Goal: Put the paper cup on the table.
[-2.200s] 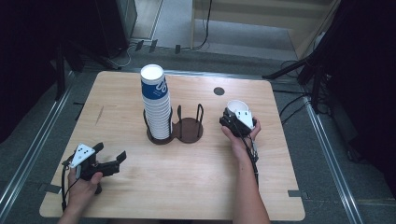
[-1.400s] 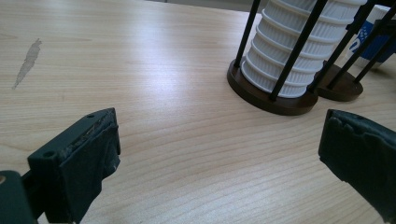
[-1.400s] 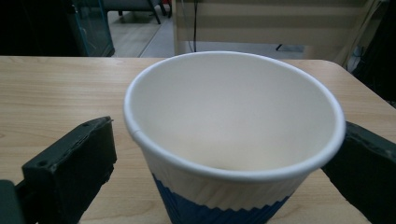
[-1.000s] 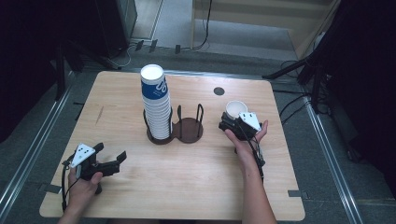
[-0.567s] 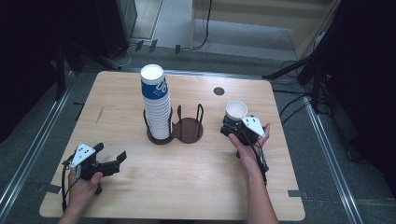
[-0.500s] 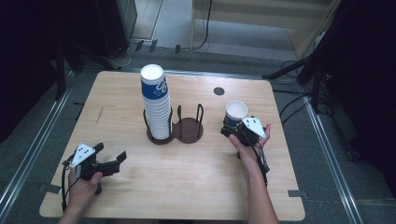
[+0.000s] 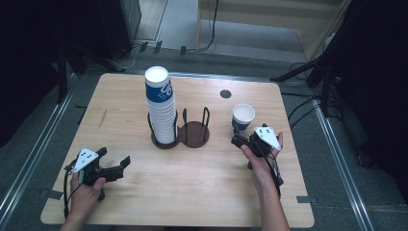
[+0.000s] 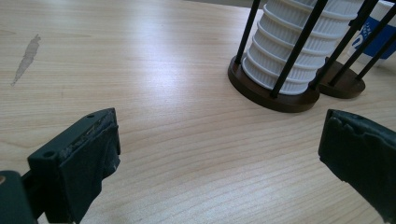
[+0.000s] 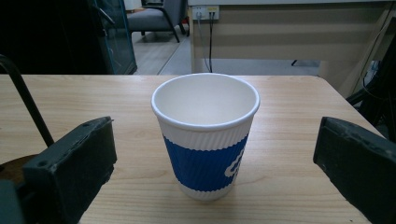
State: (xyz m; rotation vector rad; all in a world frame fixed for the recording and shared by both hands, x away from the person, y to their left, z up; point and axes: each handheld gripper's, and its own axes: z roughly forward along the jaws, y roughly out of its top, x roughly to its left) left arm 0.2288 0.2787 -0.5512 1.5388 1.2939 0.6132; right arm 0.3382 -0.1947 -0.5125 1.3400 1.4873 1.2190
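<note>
A white paper cup with a blue band [image 7: 243,117] stands upright on the wooden table [image 7: 288,192], right of the dark two-ring cup holder [image 7: 195,134]. My right gripper [image 7: 239,139] sits just behind the cup on the person's side. In the right gripper view its jaws stand wide open either side of the cup [image 9: 205,140], touching nothing. A tall stack of matching cups [image 7: 161,106] fills the holder's left ring; the right ring is empty. My left gripper [image 7: 115,157] rests open near the front left, facing the stack [image 8: 294,51] with nothing between its jaws.
A dark round hole [image 7: 225,94] lies in the table behind the cup. Bare wood spreads across the front and left of the table. Dark stands and cables [image 7: 308,72] crowd the floor past the right edge.
The right gripper, which held the cup earlier, has let it go upright on the table and drawn back slightly toward the person. The left gripper has stayed put.
</note>
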